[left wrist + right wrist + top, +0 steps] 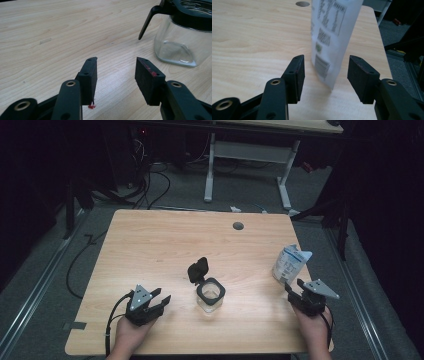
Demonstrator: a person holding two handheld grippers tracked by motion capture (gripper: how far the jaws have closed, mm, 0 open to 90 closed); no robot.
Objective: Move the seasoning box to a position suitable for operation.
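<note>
White pouch (pixel 332 37) upright between my right tongs (pixel 325 75), pads apart, not touching, left tongs (pixel 116 77) apart near glass jar (pixel 185 37), wooden tabletop (pixel 150 250).

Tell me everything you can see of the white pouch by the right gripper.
The white pouch is a flexible stand-up bag, plastic or foil by its look, printed with blurred text blocks, a table and a barcode low down. It stands upright on the wooden table near the right edge, top apparently pinched shut. It sits just ahead of the right gripper, whose open jaws stand either side without touching it.
</note>
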